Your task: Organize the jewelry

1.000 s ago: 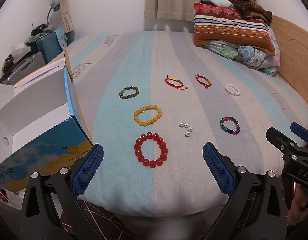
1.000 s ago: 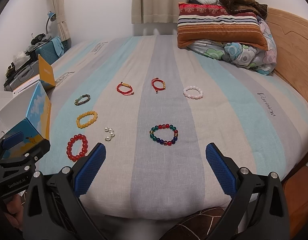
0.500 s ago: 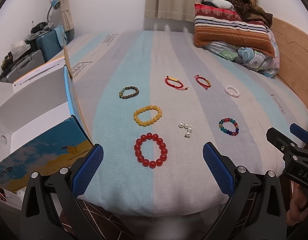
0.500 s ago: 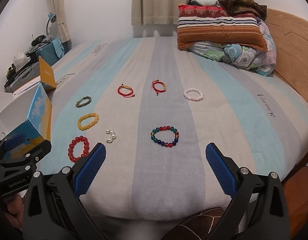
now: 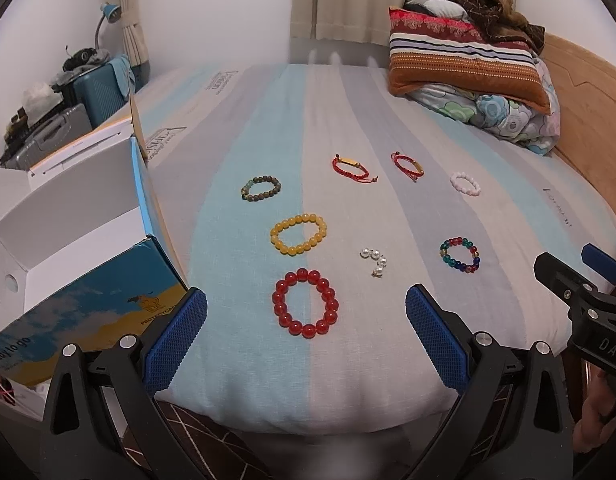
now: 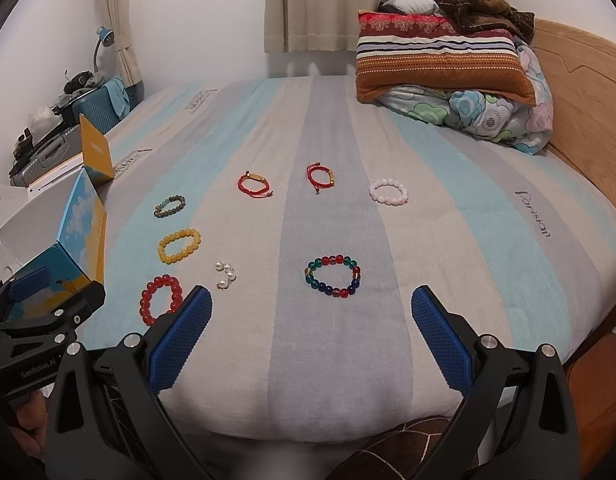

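Two hand-held grippers poised at the near edge of a striped bed (image 5: 268, 128), before any piece of jewelry is taken up. The left gripper (image 5: 306, 320) has its jaws wide apart and empty, framing the red bead bracelet (image 5: 305, 303), which lies nearest it; judged from this alignment, that bracelet is the likely first pick. The right gripper (image 6: 310, 320) is likewise spread and empty, centred on the multicoloured glass-bead bracelet (image 6: 333, 275).

The jewelry lies flat and well separated on the sheet, each piece apart from its neighbours, an arrangement that leaves room for a finger on either side. Beyond the red beads sit the yellow bead bracelet (image 5: 298, 233) and the dark green-brown bracelet (image 5: 261, 188); to their right, a loose cluster of pearls (image 5: 374, 260). The far row holds two red cord bracelets (image 5: 350, 167) (image 5: 407, 166) and a pale pink bracelet (image 5: 465, 184). An open cardboard box (image 5: 80, 216) stands at the left edge of the bed, probably the destination.

Compared with the view one second earlier, nothing on the sheet has shifted; both grippers remain open, and the framing has changed only slightly, the bracelets sitting marginally lower in the right view.
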A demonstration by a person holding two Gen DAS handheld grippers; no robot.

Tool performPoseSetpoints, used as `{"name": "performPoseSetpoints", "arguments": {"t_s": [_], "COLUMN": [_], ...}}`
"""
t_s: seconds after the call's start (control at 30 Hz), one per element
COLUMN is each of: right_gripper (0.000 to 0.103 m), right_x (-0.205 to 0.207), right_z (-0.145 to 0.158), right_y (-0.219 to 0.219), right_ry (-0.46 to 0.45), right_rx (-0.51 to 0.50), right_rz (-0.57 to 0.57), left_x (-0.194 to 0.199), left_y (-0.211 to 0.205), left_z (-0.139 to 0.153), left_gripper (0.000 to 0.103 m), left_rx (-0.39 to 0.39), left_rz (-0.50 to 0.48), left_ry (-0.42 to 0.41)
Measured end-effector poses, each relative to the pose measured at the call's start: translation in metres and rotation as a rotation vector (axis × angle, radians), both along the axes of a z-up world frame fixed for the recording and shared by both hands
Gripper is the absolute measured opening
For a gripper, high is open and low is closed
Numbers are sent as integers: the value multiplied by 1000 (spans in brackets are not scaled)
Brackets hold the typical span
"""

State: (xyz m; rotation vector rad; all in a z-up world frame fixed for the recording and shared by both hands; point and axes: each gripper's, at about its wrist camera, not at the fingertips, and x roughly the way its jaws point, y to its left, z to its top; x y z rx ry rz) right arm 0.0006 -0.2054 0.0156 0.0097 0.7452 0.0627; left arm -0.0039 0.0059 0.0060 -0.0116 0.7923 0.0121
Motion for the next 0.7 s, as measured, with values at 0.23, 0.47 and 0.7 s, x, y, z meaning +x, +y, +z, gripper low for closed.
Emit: {"name": "performPoseSetpoints", "arguments": {"t_s": [0.23, 0.47, 0.7], "right_gripper": [96, 96, 96], "right_x": [0, 1, 25], "right_z": [0, -1, -14], "right_y": [0, 0, -3], "right_ry": [1, 2, 29], "right_rx": [2, -2, -22], "right_rz": [0, 6, 26], "left_x": [0, 3, 28], "left_y": [0, 2, 3], "left_z": [0, -5, -31], "left_gripper": [97, 97, 97], "left_rx": [0, 0, -6], "left_rz": [-1, 1, -10], "left_ry": [0, 6, 46]}}
